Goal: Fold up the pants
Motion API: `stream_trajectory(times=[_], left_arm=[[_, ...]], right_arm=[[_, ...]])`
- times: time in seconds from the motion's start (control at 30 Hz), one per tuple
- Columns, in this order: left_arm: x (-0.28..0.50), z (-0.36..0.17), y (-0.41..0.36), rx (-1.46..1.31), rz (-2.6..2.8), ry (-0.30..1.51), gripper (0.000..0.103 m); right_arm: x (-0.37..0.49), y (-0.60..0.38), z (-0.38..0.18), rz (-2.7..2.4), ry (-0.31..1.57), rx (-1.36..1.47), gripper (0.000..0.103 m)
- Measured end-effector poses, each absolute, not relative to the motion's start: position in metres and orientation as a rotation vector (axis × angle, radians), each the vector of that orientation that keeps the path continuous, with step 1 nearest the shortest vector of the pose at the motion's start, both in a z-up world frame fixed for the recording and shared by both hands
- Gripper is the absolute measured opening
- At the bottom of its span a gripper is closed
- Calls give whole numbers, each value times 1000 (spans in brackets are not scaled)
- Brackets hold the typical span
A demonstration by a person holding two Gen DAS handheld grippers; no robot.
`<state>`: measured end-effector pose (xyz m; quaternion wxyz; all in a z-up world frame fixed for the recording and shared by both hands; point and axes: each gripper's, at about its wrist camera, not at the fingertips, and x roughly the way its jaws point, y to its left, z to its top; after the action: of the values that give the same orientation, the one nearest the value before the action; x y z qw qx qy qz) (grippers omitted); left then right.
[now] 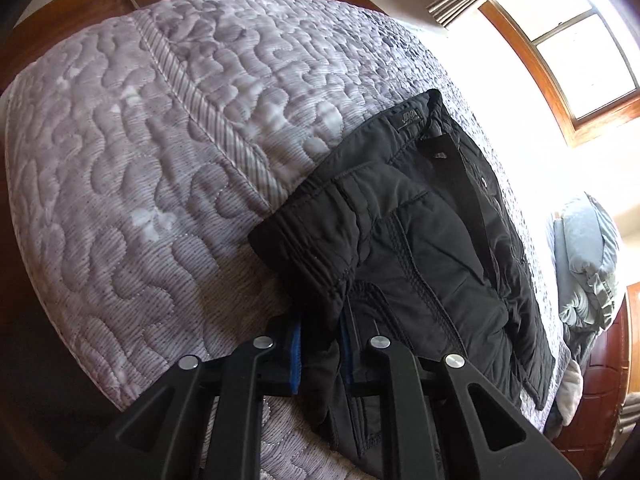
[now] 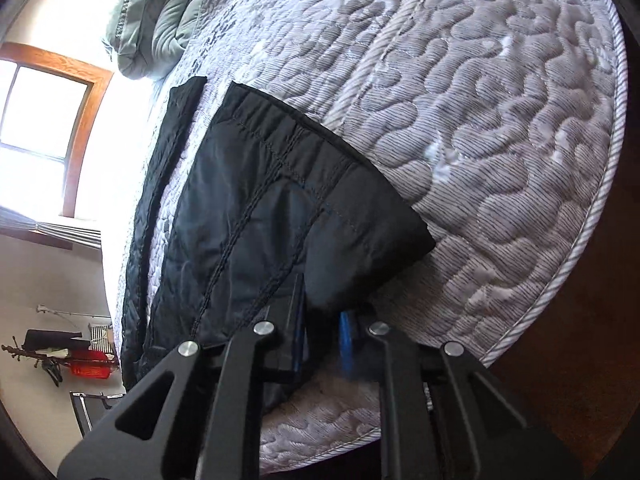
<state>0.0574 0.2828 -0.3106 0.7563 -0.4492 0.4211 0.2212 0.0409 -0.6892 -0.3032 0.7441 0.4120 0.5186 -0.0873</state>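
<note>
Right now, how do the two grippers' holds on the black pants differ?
The left gripper pinches a bunched, rumpled fold beside the thick stitched seams; the right gripper pinches a smoother edge of the pants. The left wrist view looks toward the waistband; the right wrist view looks toward the leg hems. Both are shut on black fabric over the quilted mattress.

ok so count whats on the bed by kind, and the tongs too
black pants: 1
grey-green bedding bundle at the far end of the mattress: 1
tongs: 2, left tongs and right tongs, each shut on the pants fabric
total: 4
</note>
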Motion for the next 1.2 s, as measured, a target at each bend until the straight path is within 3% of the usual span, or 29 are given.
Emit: stream_trajectory(times=[0.07,0.13,0.17,0.2,0.23,0.27,0.37,0.47,0.6,0.73,0.97,1.07,1.17,1.2], left_arm=[[55,-311,283,-997,481,911,15],[52,-306,283,-988,477,917,19],[53,-300,280,-954,487,932,25],[50,-291,281,-904,515,943,34],[49,-279,282,-846,536,943,39],[50,-264,285,-789,544,930,56],[68,-221,303,-671,482,877,92],[123,-187,317,-568,350,886,99],[217,-188,341,-580,146,975,99],[297,-221,358,-600,106,1097,99],[362,-297,384,-662,118,1196,98],[377,-321,384,-626,107,1257,82],[378,-327,382,-574,91,1261,74],[376,-325,382,-573,82,1254,62]], right_arm=[[36,-690,-300,-194,1146,893,13],[35,-690,-296,-180,1164,871,20],[37,-690,-296,-172,1177,862,29],[38,-691,-292,-158,1191,852,55],[38,-693,-286,-163,1200,825,70],[39,-695,-276,-191,1195,777,77],[38,-704,-247,-239,1196,671,77],[56,-704,-213,-259,1168,555,78],[112,-682,-193,-72,1150,561,89],[189,-642,-199,48,1208,553,90],[298,-589,-219,174,1265,525,90],[337,-577,-230,221,1291,493,90],[387,-572,-241,277,1329,457,90],[404,-574,-244,277,1333,447,90]])
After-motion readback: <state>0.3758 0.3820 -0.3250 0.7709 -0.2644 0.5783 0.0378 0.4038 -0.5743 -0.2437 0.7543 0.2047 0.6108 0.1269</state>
